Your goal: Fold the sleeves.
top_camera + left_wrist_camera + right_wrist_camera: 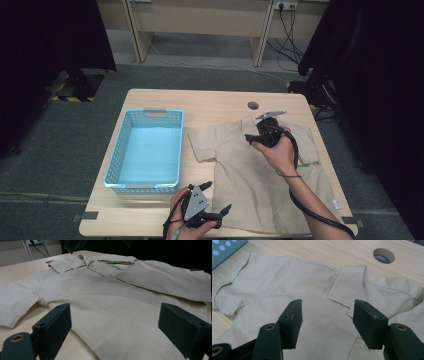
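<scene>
— Lying flat on the surface (150, 100), beside the blue basket (145, 150): beige shirt (250, 170).

— Hovering over its collar, right gripper (325, 315), fingers (292, 320) parted, gripping nothing. Left gripper (218, 199) waiting near the hem, gaping wide, empty.

Beige shirt (245, 170) flat on table (210, 102)

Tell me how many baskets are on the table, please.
1. The light blue basket stands on the left part of the table, beside the beige shirt.
</scene>
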